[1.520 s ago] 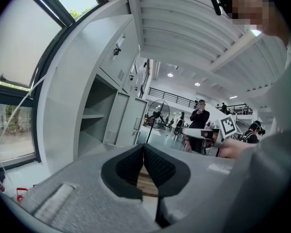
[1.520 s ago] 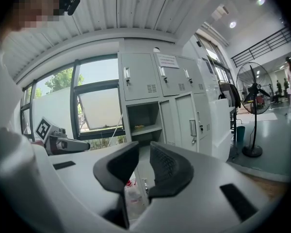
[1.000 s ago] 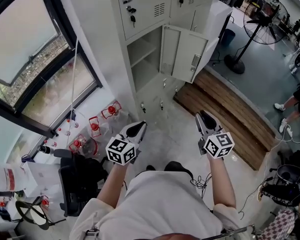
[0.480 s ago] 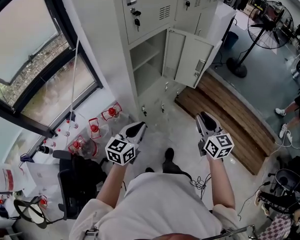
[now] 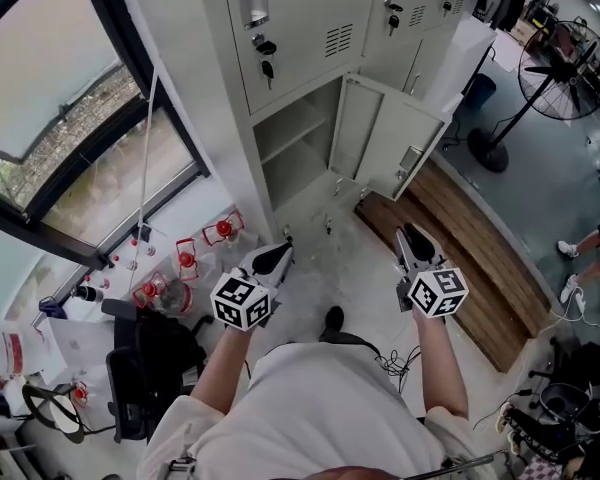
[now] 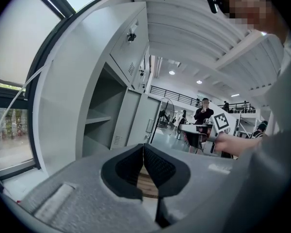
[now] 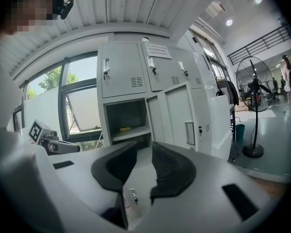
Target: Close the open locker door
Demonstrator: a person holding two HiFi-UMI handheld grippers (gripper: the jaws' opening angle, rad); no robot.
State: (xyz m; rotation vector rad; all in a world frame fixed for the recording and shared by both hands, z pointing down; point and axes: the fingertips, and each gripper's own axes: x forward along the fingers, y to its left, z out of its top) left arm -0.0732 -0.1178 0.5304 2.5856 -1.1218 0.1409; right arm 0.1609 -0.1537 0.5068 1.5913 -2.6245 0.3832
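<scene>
Locker bank: tall pale grey metal cabinet (image 5: 310, 28) at the far side, standing between the window on the left and the hall on the right; upper doors shut, a key (image 5: 268, 69) hanging in one lock.
Open compartment: lower left bay (image 5: 298, 133), one shelf inside; the right gripper view shows a small yellow item (image 7: 125, 128) on that shelf, too small to identify.
Open locker door: pale grey metal panel (image 5: 400, 150) with a handle plate, swung out to the right of its bay and standing wide open, well apart from both grippers.
Left gripper: grey, black-padded (image 5: 280, 252), held near the person and pointed toward the lockers; pads meet at the tips, nothing between them.
Right gripper: same make (image 5: 408, 231), held level with the left one; jaws a little apart, nothing between them.
Floor: pale speckled surface (image 5: 355, 268) between person and lockers.
Wooden platform: brown planked step (image 5: 470, 238), right of the lockers.
Pedestal fan: black, round-caged (image 5: 565, 63), far right.
Window: dark-framed pane (image 5: 70, 138), left.
Bottles: clear, red-capped group (image 5: 185, 258), on the floor below the window.
</scene>
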